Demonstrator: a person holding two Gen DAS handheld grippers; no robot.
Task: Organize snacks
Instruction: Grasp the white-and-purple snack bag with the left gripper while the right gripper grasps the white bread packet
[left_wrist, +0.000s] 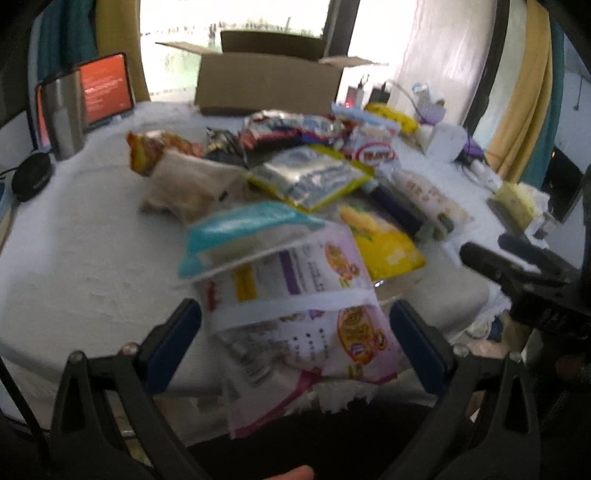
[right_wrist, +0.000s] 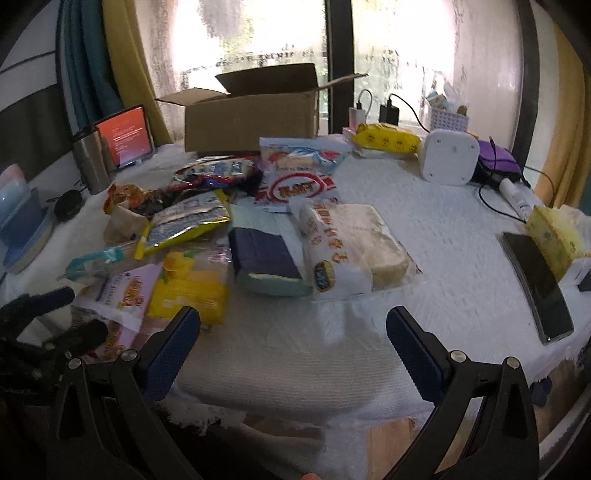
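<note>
Several snack packets lie in a heap on a table covered with white cloth (right_wrist: 424, 229). An open cardboard box (left_wrist: 267, 83) stands at the back, also in the right wrist view (right_wrist: 253, 118). My left gripper (left_wrist: 295, 336) is open, its jaws on either side of a pink and white snack bag (left_wrist: 310, 325) at the table's front edge; a teal-topped bag (left_wrist: 240, 232) lies on it. My right gripper (right_wrist: 293, 347) is open and empty over bare cloth, in front of a bread packet (right_wrist: 354, 247) and a dark blue packet (right_wrist: 267, 262). A yellow packet (right_wrist: 192, 291) lies to its left.
A tablet (right_wrist: 125, 134) and a steel tumbler (right_wrist: 92, 164) stand at the back left. A white device (right_wrist: 448, 157), chargers and a purple basket (right_wrist: 448, 120) are at the back right. A phone (right_wrist: 537, 288) and a yellow tissue box (right_wrist: 554, 236) lie at the right edge.
</note>
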